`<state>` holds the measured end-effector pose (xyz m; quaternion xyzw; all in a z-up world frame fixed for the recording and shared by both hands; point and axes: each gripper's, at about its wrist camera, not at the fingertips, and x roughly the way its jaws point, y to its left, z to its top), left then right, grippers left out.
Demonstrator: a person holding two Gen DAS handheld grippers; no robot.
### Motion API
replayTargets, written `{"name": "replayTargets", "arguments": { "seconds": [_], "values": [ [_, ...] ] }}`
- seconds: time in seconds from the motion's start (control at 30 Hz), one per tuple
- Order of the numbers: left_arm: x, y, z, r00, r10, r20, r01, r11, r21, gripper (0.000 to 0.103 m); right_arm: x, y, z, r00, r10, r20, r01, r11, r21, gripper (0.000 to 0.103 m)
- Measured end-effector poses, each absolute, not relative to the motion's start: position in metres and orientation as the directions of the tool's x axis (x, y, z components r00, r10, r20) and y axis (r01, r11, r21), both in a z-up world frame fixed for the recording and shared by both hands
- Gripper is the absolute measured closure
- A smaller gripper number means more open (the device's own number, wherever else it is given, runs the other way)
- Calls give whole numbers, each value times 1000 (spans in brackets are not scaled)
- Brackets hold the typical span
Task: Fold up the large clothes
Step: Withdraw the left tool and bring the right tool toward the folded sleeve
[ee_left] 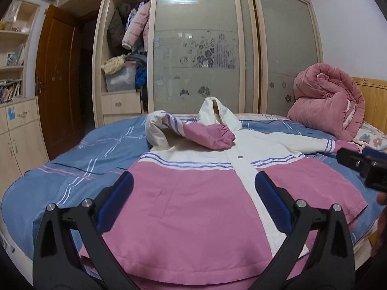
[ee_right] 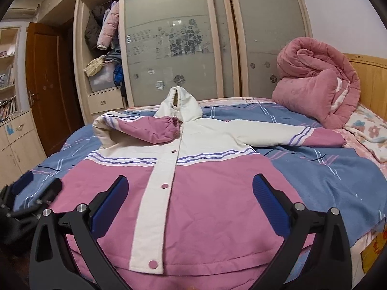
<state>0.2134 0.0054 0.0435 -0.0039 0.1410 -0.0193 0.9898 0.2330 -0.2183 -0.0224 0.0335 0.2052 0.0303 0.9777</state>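
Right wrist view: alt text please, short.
A pink and white hooded jacket lies face up on a bed, one sleeve folded over its chest, the other outstretched. The open right gripper hovers over its hem.

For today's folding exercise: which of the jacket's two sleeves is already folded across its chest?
The left-side sleeve: it bends inward, its pink cuff lying near the collar. The other sleeve lies stretched out on the blue bedsheet.
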Motion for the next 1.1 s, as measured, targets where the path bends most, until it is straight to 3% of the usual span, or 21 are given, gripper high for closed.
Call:
{"name": "replayTargets", "arguments": {
  "seconds": [0.3, 1.1],
  "values": [
    [191, 8, 76, 984, 36, -177, -44, 998, -40, 2, 209, -219, 13, 915, 135, -381, -99, 989, 113, 1],
    [184, -5, 87, 982, 24, -188, -40, 996, -81, 2, 196, -233, 23, 912, 129, -390, -87, 988, 125, 1]
  ]
}}
